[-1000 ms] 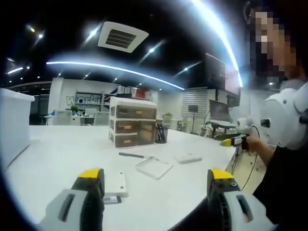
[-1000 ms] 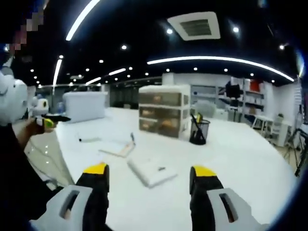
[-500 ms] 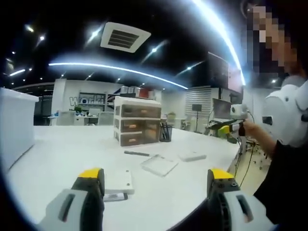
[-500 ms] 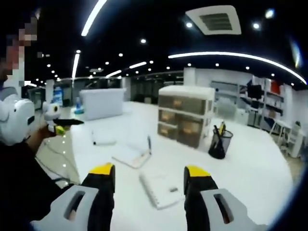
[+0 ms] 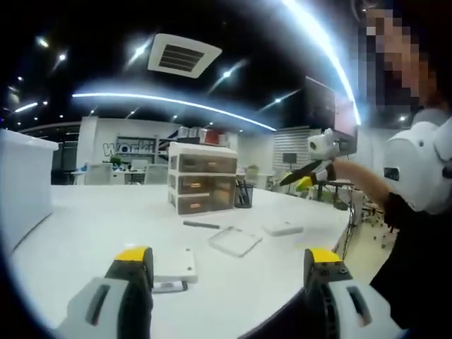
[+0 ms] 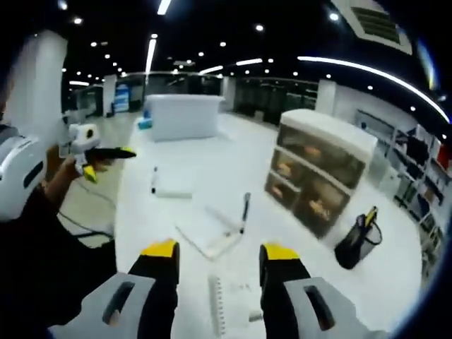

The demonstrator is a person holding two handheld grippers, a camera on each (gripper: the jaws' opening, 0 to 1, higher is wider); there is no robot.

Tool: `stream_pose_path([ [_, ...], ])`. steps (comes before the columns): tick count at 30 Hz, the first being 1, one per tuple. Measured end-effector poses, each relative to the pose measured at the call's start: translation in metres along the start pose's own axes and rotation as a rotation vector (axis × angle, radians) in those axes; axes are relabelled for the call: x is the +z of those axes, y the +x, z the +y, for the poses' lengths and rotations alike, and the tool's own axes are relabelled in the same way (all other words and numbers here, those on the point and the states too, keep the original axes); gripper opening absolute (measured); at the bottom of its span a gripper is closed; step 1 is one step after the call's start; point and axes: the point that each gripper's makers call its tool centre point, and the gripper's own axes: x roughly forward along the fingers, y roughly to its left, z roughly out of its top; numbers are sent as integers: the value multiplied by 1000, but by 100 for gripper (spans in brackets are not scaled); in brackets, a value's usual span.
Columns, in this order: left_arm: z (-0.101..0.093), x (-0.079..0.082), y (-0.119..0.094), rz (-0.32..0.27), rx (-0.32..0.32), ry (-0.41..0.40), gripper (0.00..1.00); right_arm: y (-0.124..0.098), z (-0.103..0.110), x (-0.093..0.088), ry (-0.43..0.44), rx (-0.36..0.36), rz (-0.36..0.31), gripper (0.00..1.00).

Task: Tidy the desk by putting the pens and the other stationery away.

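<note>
Rising and tipping downward since a second ago, the right gripper (image 6: 215, 251) hovers empty, jaws apart; left gripper (image 5: 226, 260) likewise. Nothing is tidied yet: a pen (image 6: 244, 210), marker (image 6: 154, 179) and notepad (image 6: 227, 314) lie before the drawer unit (image 6: 318, 171).
</note>
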Motion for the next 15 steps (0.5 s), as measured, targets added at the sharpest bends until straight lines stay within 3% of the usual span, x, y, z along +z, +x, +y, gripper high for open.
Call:
stream_pose_path([
  [5,3,-1,-4,-4,9,-3,87,32,0,15,-32,59,86,38],
  [15,11,-2,-9,-2,30,-10,87,97,-17,30,-68,106,175,36],
])
